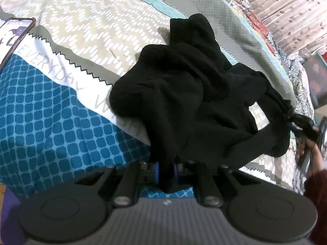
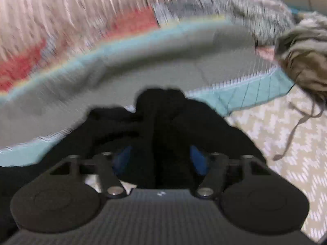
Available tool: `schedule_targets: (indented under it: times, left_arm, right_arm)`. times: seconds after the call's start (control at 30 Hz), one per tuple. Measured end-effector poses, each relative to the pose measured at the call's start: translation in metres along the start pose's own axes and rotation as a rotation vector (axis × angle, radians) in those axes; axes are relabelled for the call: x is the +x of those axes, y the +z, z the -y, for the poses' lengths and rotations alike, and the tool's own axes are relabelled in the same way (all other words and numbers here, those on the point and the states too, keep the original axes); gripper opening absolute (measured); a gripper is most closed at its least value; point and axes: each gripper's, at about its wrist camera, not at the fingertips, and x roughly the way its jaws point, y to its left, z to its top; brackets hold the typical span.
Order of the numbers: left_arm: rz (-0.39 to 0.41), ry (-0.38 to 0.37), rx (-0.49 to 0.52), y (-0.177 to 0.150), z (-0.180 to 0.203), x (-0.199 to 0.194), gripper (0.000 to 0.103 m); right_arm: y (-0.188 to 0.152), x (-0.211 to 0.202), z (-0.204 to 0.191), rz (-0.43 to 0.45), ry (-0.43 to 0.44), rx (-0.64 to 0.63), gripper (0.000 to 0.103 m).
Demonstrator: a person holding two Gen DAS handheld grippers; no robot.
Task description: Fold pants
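The bedspread [image 1: 61,112] under your work read "EVERYDAY" in grey capitals along its white band, followed by a word beginning "W" that the cloth covered. A phone [image 1: 14,34] lay at the far left edge, its screen too blurred to read. The pants [image 1: 184,94] were black, crumpled in a loose heap on the middle of the bed, with one leg trailing away to the far side. Your left gripper [image 1: 166,170] had its fingers pinched almost together on the near edge of the pants. Your right gripper [image 2: 159,143] was likewise nearly closed on a bunched fold of the same black fabric, in a blurred view. A brown garment [image 2: 302,61] sat at the far right.
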Motion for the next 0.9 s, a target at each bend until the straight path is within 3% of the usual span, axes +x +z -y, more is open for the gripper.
schedule_targets:
  times: [0.03, 0.1, 0.27, 0.4, 0.5, 0.63, 0.7, 0.73, 0.8, 0.9]
  left_arm:
    - [0.003, 0.001, 0.004, 0.000, 0.001, -0.001, 0.011]
    - [0.014, -0.003, 0.019, -0.002, 0.004, -0.005, 0.011]
    - [-0.005, -0.042, 0.014, -0.007, 0.005, 0.000, 0.011]
    - [-0.016, -0.079, 0.030, -0.015, 0.008, 0.000, 0.011]
    - [-0.004, -0.072, 0.042, -0.017, 0.008, -0.006, 0.011]
    - [0.010, -0.073, 0.015, -0.015, -0.003, -0.016, 0.011]
    - [0.018, -0.073, 0.007, -0.016, -0.006, -0.021, 0.011]
    - [0.022, -0.073, 0.007, -0.016, -0.006, -0.023, 0.011]
    - [0.034, -0.073, 0.016, -0.018, -0.005, -0.029, 0.011]
    - [0.080, -0.065, 0.031, -0.017, -0.006, -0.045, 0.011]
  right_arm:
    - [0.003, -0.004, 0.006, 0.009, 0.012, 0.051, 0.006]
    - [0.006, -0.039, 0.021, 0.117, 0.090, 0.120, 0.006]
    - [-0.011, -0.171, 0.084, 0.347, 0.238, 0.280, 0.006]
    - [-0.066, -0.258, 0.126, 0.466, 0.217, 0.316, 0.006]
    - [-0.121, -0.278, 0.150, 0.429, 0.146, 0.350, 0.006]
    - [-0.193, -0.253, 0.171, 0.201, -0.042, 0.368, 0.012]
    - [-0.210, -0.237, 0.175, 0.112, -0.095, 0.384, 0.020]
    - [-0.215, -0.233, 0.178, 0.098, -0.119, 0.397, 0.025]
    - [-0.218, -0.237, 0.182, 0.118, -0.171, 0.417, 0.054]
    - [-0.206, -0.249, 0.181, 0.182, -0.178, 0.397, 0.054]
